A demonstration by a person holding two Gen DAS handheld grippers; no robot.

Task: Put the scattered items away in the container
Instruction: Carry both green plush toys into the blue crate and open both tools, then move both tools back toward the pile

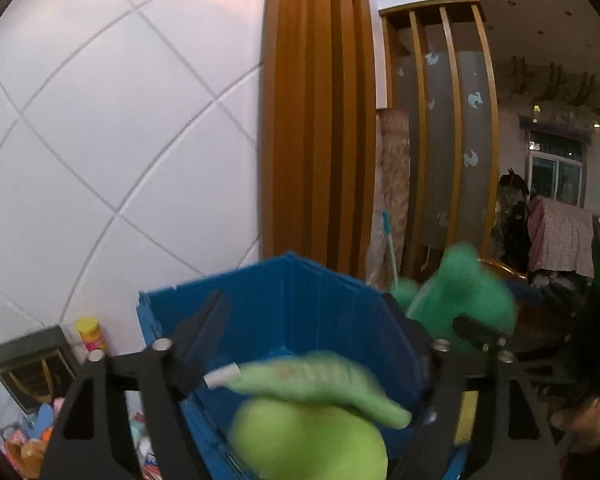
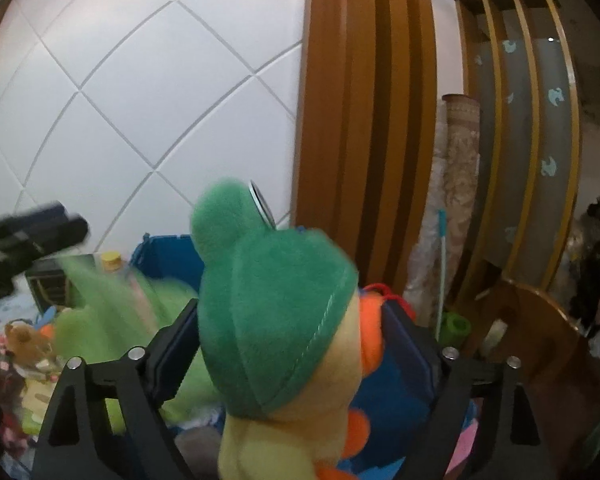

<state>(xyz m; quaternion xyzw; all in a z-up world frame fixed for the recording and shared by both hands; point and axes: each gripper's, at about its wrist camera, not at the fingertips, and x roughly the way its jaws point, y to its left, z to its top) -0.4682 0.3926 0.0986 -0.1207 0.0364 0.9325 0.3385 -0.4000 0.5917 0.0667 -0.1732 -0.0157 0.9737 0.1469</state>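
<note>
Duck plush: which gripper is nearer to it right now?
Right. The duck plush sits between the fingers of the right gripper; the left gripper is off to its left, over the bin.

Our left gripper [image 1: 312,340] points a little down, and its two black fingers [image 1: 204,336] stand wide apart. Our right gripper [image 2: 296,344] tips down a bit too, its fingers [image 2: 176,344] spread wide. Our hand [image 1: 584,424] shows beside it.

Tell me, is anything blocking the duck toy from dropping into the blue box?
Nothing visible does. The yellow duck toy sits between the open right gripper, with the blue box right below and behind it.
</note>
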